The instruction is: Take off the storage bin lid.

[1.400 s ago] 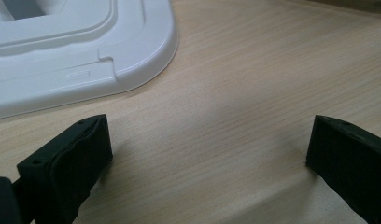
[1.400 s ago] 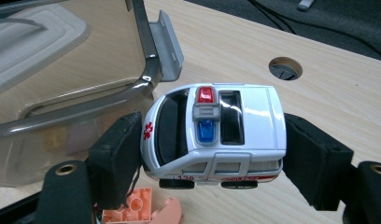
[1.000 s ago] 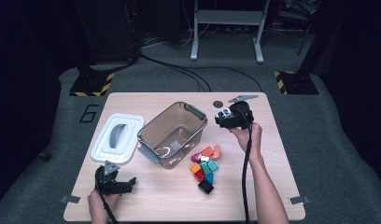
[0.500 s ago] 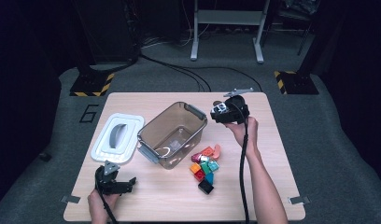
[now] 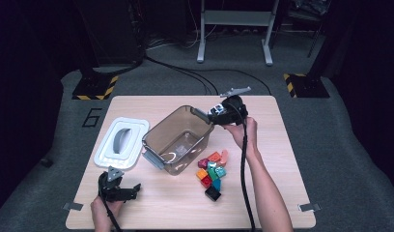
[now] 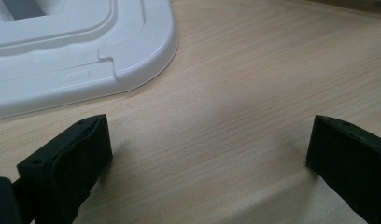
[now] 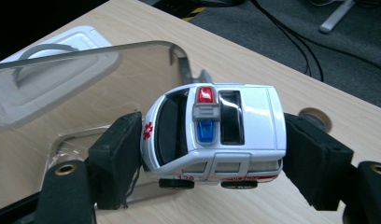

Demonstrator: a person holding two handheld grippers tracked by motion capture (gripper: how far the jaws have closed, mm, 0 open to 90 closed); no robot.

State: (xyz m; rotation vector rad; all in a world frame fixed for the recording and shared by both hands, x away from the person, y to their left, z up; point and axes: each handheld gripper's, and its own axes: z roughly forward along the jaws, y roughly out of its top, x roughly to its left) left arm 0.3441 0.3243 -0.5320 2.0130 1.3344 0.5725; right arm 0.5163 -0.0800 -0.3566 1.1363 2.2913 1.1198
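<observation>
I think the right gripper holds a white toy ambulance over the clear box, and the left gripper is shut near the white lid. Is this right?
Not fully. The left gripper is open: the left gripper view shows its jaws wide apart over bare table beside the white lid. The rest holds: the right gripper clamps the white toy ambulance at the rim of the clear box.

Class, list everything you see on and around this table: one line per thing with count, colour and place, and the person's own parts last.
toy ambulance: 1, white, clamped in right gripper above the bin's far corner
bin: 1, clear brownish, table middle
lid: 1, white, left of bin
toy blocks: a pile, mixed colours, right of bin
table: 1, light wood
left gripper: black, near left edge
right gripper: black, by bin
forearms: 2, bottom
</observation>
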